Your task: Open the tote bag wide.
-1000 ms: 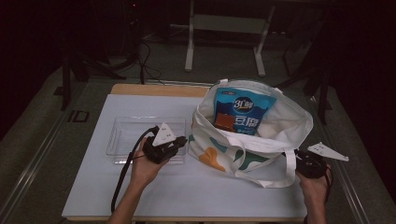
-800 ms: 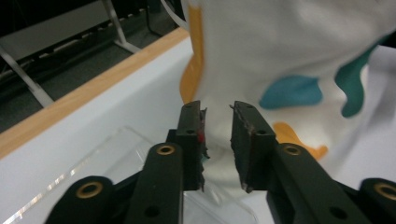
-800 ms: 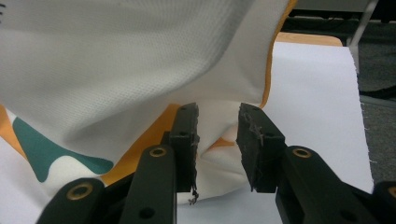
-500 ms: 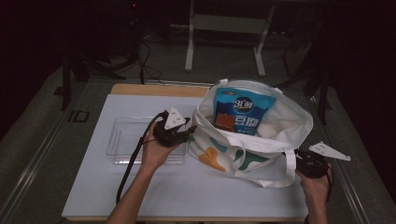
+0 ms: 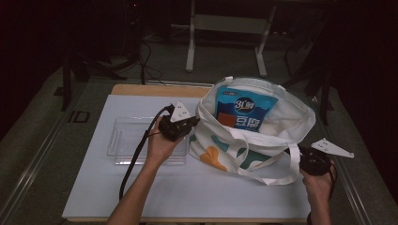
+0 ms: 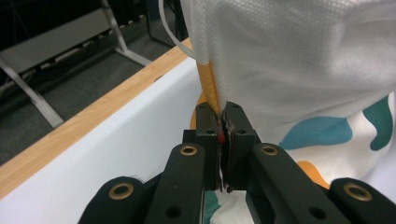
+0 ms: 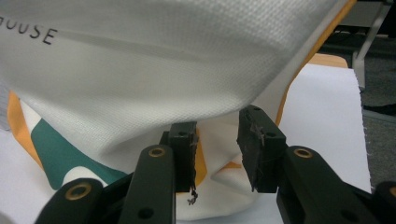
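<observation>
1. Left gripper [image 5: 190,123], forearm reaching forward, has just clamped onto the bag [image 5: 277,140] rim at its left side.
2. Right gripper [image 5: 307,157] sits low at the bag's right, jaws apart, gripping nothing.
3. One bag, one tray [image 5: 123,140], two grippers on the table [image 5: 187,187].

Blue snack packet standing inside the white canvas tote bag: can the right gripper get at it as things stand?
Probably not directly. The right gripper sits low beside the white canvas tote bag, whose side wall stands between it and the blue snack packet. It would need to rise over the rim.
</observation>
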Demonstrator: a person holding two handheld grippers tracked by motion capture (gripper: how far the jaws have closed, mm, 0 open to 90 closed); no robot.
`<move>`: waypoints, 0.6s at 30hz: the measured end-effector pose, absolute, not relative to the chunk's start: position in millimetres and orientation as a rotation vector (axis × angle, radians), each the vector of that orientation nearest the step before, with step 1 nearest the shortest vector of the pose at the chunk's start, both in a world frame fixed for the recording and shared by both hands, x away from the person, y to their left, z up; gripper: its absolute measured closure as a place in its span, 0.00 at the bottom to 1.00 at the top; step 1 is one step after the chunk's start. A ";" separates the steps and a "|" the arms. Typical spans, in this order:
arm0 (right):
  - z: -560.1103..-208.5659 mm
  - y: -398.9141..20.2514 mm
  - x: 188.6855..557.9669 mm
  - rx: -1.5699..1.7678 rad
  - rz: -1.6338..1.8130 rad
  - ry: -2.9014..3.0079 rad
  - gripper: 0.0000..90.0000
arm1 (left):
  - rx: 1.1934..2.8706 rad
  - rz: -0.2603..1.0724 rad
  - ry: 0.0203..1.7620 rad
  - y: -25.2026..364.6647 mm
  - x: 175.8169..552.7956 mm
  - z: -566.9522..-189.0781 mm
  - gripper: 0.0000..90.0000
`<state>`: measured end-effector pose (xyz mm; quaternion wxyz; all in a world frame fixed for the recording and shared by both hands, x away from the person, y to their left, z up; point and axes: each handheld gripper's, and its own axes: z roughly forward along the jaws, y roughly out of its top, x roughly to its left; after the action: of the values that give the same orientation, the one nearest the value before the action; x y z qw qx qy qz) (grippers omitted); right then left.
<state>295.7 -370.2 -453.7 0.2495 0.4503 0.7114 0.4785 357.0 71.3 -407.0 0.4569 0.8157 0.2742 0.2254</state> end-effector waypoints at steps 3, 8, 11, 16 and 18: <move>-453.2 -369.3 297.5 1.222 1.300 1.939 0.75 | 2.016 0.544 0.694 71.1 360.5 -409.0 0.97; -456.7 -368.8 296.7 1.238 1.287 1.949 0.74 | 2.056 0.516 0.725 69.9 368.1 -419.1 0.97; -458.1 -371.2 293.8 1.248 1.292 1.946 0.74 | 2.064 0.512 0.724 70.0 369.0 -420.4 0.97; -456.2 -382.5 282.9 1.255 1.325 1.922 0.73 | 2.074 0.508 0.719 70.8 369.5 -424.0 0.97; -453.2 -385.8 279.2 1.246 1.352 1.909 0.72 | 2.073 0.502 0.724 71.1 369.1 -425.1 0.97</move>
<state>279.2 -385.8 -453.2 0.2431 0.4562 0.6986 0.4948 369.1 71.1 -425.1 0.4303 0.8308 0.2900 0.2012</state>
